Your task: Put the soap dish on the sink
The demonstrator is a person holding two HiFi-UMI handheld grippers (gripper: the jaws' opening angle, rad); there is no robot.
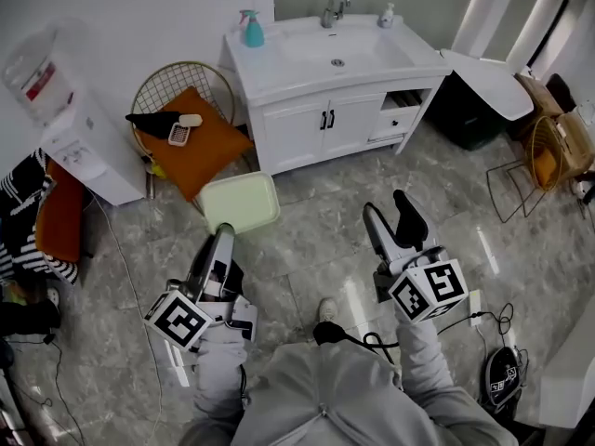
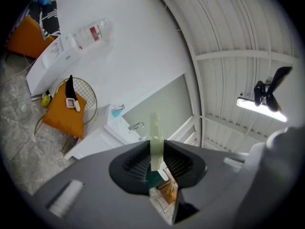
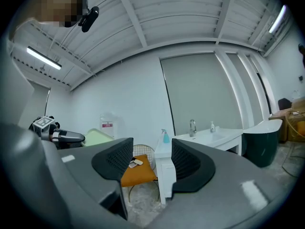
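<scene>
Two things left of centre: an orange cushion (image 1: 200, 151) on a wire chair (image 1: 177, 77), and just below it in the head view the soap dish (image 1: 240, 203). The dish is pale green and rectangular, with rounded corners and a low raised rim (edge-on, a thin pale strip, in the left gripper view). The left gripper (image 1: 223, 233) has its jaws pinching the dish's near edge and holds it over the grey marbled floor (image 1: 307, 249), well short of the white sink (image 1: 339, 49). The right gripper (image 1: 389, 210) has its jaws spread, with nothing between them.
</scene>
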